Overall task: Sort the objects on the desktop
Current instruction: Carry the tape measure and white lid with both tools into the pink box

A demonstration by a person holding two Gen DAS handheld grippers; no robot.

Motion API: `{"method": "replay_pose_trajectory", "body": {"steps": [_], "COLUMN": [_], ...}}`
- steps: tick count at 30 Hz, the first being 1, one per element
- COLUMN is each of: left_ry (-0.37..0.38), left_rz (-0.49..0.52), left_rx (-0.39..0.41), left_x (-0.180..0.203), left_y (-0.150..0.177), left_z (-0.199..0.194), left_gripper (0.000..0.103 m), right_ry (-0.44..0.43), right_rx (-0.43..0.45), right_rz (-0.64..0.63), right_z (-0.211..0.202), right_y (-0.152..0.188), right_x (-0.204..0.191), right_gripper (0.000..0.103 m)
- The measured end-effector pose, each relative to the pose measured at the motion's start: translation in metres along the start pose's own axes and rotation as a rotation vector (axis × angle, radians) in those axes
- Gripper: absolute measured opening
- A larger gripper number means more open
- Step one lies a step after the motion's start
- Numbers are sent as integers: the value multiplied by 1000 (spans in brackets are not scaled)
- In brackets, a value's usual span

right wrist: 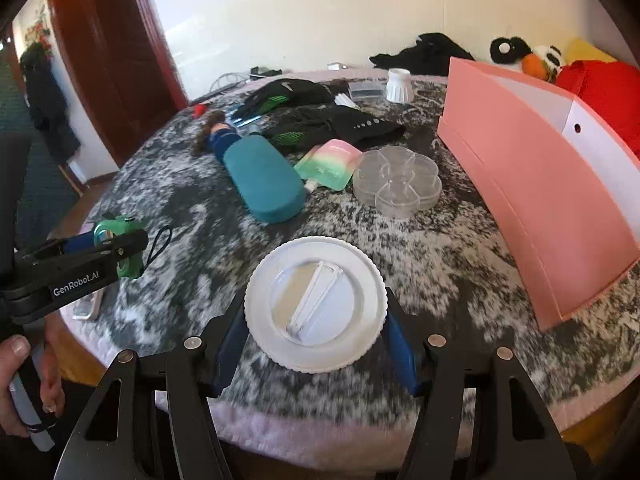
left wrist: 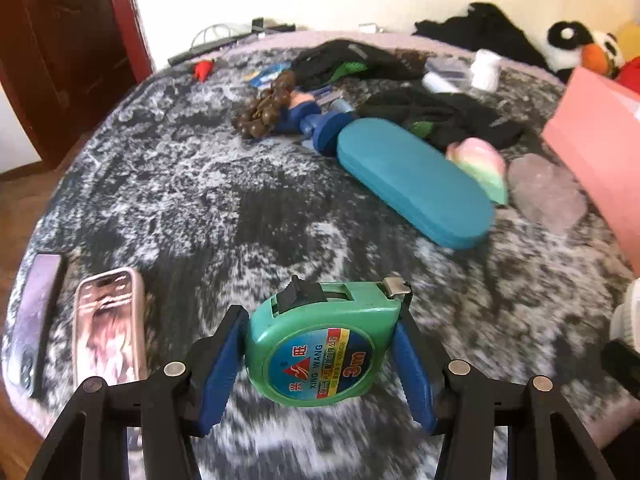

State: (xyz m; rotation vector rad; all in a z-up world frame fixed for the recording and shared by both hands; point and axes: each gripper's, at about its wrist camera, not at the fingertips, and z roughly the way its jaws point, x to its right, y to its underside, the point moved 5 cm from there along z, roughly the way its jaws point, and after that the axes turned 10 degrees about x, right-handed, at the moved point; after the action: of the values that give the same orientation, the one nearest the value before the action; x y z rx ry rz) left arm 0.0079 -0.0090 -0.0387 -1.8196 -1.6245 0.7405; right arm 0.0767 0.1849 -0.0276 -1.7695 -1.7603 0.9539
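Left wrist view alone shows your left gripper (left wrist: 322,344) clamping the glossy green plastic tape measure (left wrist: 320,346) above the mottled grey cloth (left wrist: 200,200); only the right wrist view shows your right gripper (right wrist: 314,328) pinching the ridged white round lid (right wrist: 316,304) near the smooth pink box (right wrist: 532,208).

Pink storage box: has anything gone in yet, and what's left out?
Nothing visibly sorted: the pink storage box shows no contents, though its inside is mostly hidden. In hand: left gripper clamps the green tape measure; right gripper clamps the white round ridged lid. Left out: teal oval case, clear flower-shaped organizer, pastel pouch, doll.
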Motion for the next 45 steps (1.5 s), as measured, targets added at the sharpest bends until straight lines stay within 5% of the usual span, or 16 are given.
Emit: {"method": "replay_pose_trajectory", "body": {"steps": [8,19,35,45], "left_ry": [41,148,346,423], "left_rz": [21,130,304,348], "left_rx": [95,200,269,284], "left_x": [27,113,279,358], "left_y": [-18,-57,-112,-161], "left_z": [-63,-113,-126,-96], "left_gripper": [60,60,60,60], "right_ry": [12,88,277,339], "right_rx": [67,203,325,348], "right_rz": [15,79,199,232], "right_z": [-60,-136,-202,-179], "right_y": [-5,-30,-73,-118], "right_x": [14,77,208,266], "right_gripper": [65,65,65,65]}}
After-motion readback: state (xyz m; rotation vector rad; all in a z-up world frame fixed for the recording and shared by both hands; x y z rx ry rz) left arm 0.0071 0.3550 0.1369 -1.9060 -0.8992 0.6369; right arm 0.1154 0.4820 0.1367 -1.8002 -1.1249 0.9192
